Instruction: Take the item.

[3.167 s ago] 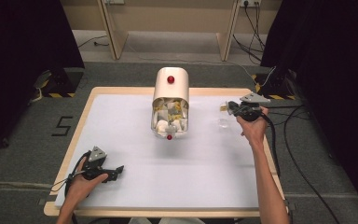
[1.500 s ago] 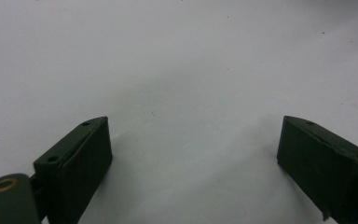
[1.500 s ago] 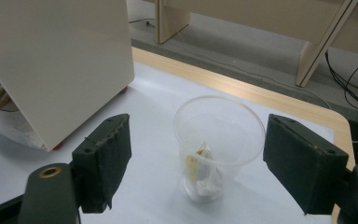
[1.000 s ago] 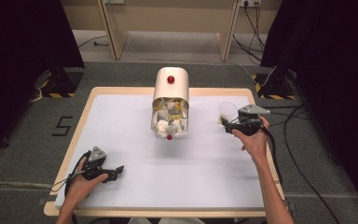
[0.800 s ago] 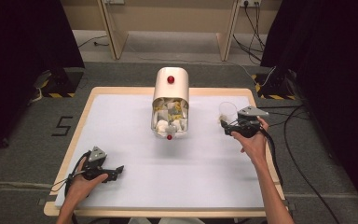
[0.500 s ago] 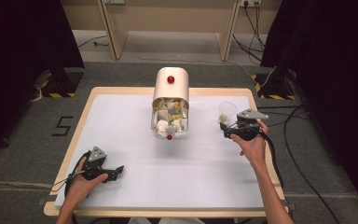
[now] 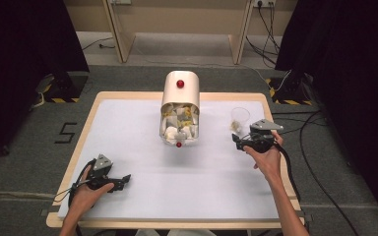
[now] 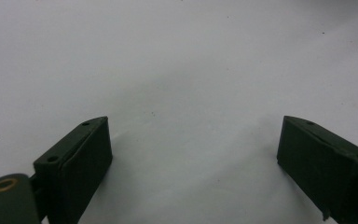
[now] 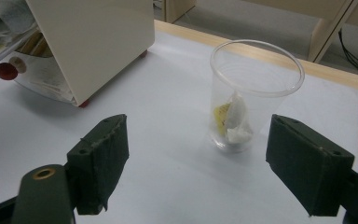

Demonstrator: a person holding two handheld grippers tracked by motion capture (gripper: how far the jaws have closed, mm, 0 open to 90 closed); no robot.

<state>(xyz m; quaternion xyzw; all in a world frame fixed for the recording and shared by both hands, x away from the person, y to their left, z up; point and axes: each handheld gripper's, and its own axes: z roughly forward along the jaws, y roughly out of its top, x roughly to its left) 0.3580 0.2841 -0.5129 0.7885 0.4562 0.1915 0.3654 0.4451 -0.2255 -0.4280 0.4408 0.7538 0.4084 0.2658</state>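
The right gripper (image 7: 239,141) sits near the table's (image 7: 128,105) right edge, its jaws wide apart. Just ahead stands a clear cup (image 9: 255,95) with a small white and yellow packet (image 9: 233,120) inside. The left gripper (image 7: 121,181) rests near the front left corner, jaws wide too. Bare white table lies between them. A cream box (image 7: 179,105) sits in the middle.

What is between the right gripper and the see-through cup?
Nothing: just bare white table. In the right gripper view, the right gripper stands open short of the cup.
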